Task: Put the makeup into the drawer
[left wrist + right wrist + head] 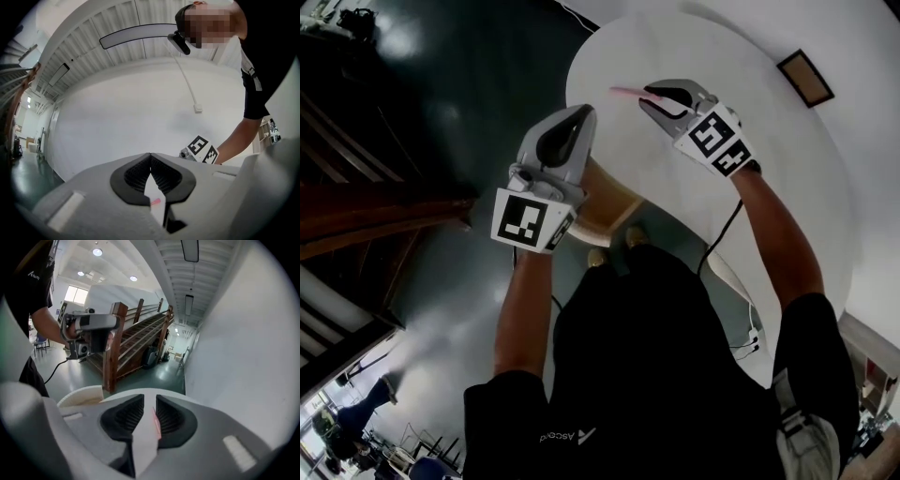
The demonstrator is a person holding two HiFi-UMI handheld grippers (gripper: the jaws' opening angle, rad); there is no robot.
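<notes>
A thin pink makeup stick point(626, 92) lies on the white round table point(769, 187), just at the tips of my right gripper point(645, 96). In the right gripper view the right gripper point(150, 398) stands open, and the pink stick point(156, 423) rests along its right pad with a gap to the left pad. My left gripper point(584, 114) is shut and empty, hovering at the table's near left edge. In the left gripper view the left gripper point(150, 154) has its tips touching; the pink stick point(155, 202) shows through the slit lower down. An open wooden drawer point(602, 202) sits under the table edge.
A dark framed rectangle point(804, 77) lies at the table's far right. Dark green floor point(469, 84) spreads to the left, with a wooden stair railing point(136, 333) beyond. A cable point(722, 234) hangs by the table's near edge. The person's feet point(614, 246) stand by the drawer.
</notes>
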